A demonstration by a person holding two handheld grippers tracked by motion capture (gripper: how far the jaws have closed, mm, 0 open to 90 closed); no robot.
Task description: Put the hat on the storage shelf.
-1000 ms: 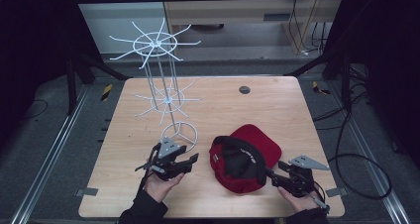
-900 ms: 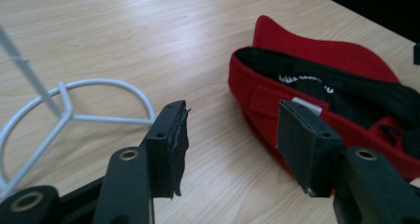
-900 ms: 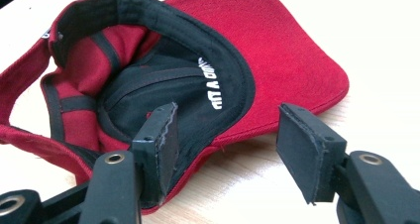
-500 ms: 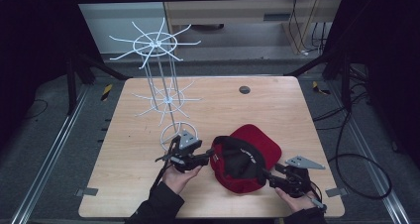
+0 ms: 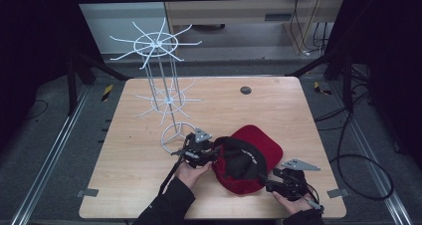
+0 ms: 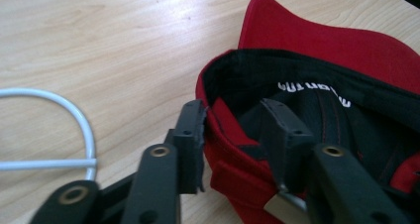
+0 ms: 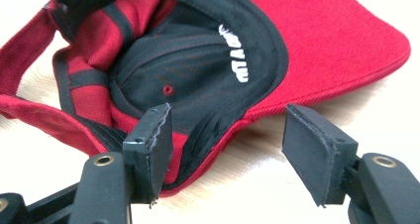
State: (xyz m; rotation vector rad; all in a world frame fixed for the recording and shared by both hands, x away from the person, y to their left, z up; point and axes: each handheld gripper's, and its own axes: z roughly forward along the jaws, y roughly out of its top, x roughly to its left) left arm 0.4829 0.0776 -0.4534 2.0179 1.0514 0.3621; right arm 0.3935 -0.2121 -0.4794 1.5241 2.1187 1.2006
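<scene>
A red cap (image 5: 256,148) with a black lining lies upside down on the wooden table (image 5: 129,155), near the front. My left gripper (image 5: 213,153) is at the cap's left rim. In the left gripper view, its jaws (image 6: 235,110) straddle the cap's (image 6: 322,40) side wall, one pad outside and one inside. They have just been closing, and a gap still shows at the inner pad. My right gripper (image 5: 267,183) sits at the cap's front right edge. Its jaws (image 7: 229,115) stand wide and have just opened further, one pad before the cap's (image 7: 337,40) rim and one over bare table.
A tall white wire rack (image 5: 159,85) with spoked arms stands at the back left. Its ring base (image 5: 174,135) lies just left of my left gripper, and the ring's wire (image 6: 74,110) also appears in the left gripper view. A small dark disc (image 5: 245,90) lies at the far side.
My left gripper has moved right from the rack's base to the cap's rim, and its jaws have narrowed around the rim. The right hand has stayed in place.
</scene>
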